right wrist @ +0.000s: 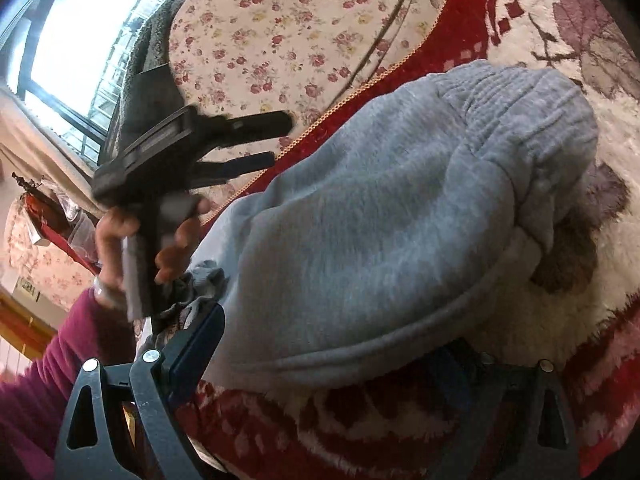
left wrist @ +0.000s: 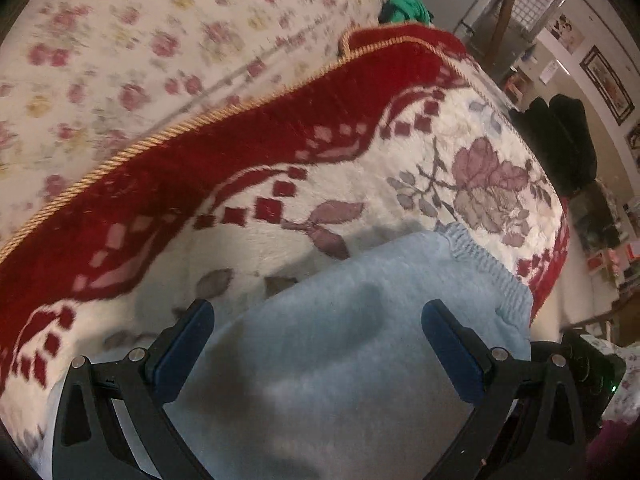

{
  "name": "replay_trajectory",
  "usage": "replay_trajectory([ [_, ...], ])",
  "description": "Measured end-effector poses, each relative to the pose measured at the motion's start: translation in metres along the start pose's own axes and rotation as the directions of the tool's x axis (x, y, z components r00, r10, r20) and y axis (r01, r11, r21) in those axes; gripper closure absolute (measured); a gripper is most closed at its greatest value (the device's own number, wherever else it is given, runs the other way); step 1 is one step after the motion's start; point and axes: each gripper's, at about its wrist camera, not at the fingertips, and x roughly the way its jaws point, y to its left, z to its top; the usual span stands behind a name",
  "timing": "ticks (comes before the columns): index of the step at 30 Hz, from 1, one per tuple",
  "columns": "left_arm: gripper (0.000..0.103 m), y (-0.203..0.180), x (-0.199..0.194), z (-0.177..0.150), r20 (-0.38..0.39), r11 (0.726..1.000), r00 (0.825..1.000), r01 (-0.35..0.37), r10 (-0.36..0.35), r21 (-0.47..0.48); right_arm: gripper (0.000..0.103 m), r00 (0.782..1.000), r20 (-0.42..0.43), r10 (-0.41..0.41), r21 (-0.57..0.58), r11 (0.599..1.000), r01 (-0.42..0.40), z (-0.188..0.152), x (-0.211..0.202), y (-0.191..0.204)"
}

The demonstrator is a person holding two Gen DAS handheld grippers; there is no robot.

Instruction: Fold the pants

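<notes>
The light grey-blue pants (left wrist: 360,332) lie folded in a bundle on a red and cream floral blanket (left wrist: 248,184). Their ribbed waistband (right wrist: 516,108) shows at the far end in the right wrist view. My left gripper (left wrist: 318,340) is open, its blue pads wide apart over the pants, nothing between them. It also shows in the right wrist view (right wrist: 276,140), held in a hand above the pants' left edge. My right gripper (right wrist: 332,360) is open at the near edge of the pants (right wrist: 380,232); its right finger is partly under the fabric fold.
A cream sheet with small roses (left wrist: 140,40) covers the bed beyond the blanket's gold cord edge. A green cloth (left wrist: 406,8) lies at the far end. Dark bags (left wrist: 560,140) and shelves stand at the right. A window (right wrist: 80,40) is at the left.
</notes>
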Motion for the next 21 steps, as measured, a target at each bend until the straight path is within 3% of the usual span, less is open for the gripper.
replay_trajectory([
  [4,0.000,-0.006,0.021,0.010,-0.129,0.988,0.985,0.126,-0.114,0.094,0.005,1.000,0.004,0.018,-0.002,1.000,-0.017,0.003,0.001,-0.002],
  [8,0.000,-0.020,0.035,0.011,-0.220,0.953,0.967,0.180,-0.126,0.246,0.005,0.999,0.021,0.046,0.022,0.999,-0.047,0.004,0.001,-0.007],
  [13,0.000,-0.024,0.064,0.015,-0.342,0.922,0.919,0.292,-0.197,0.255,0.005,0.998,0.033,0.055,-0.006,0.998,-0.055,0.005,0.003,-0.005],
  [15,0.000,-0.030,0.076,0.013,-0.360,0.915,0.915,0.290,-0.179,0.281,0.007,0.999,0.024,0.039,-0.032,0.999,-0.039,0.006,0.005,-0.003],
  [17,0.000,-0.034,0.076,0.011,-0.341,0.905,0.922,0.294,-0.184,0.306,0.015,1.000,0.019,-0.002,-0.064,0.998,0.003,0.008,0.008,0.001],
  [19,0.008,-0.031,0.073,0.013,-0.330,0.909,0.922,0.300,-0.200,0.289,0.031,1.000,0.010,-0.019,-0.068,0.997,0.019,0.011,0.011,0.000],
  [21,0.027,-0.029,0.068,0.014,-0.316,0.909,0.925,0.304,-0.210,0.285,0.039,1.000,-0.003,0.016,-0.038,0.999,-0.016,0.014,0.013,-0.003],
])
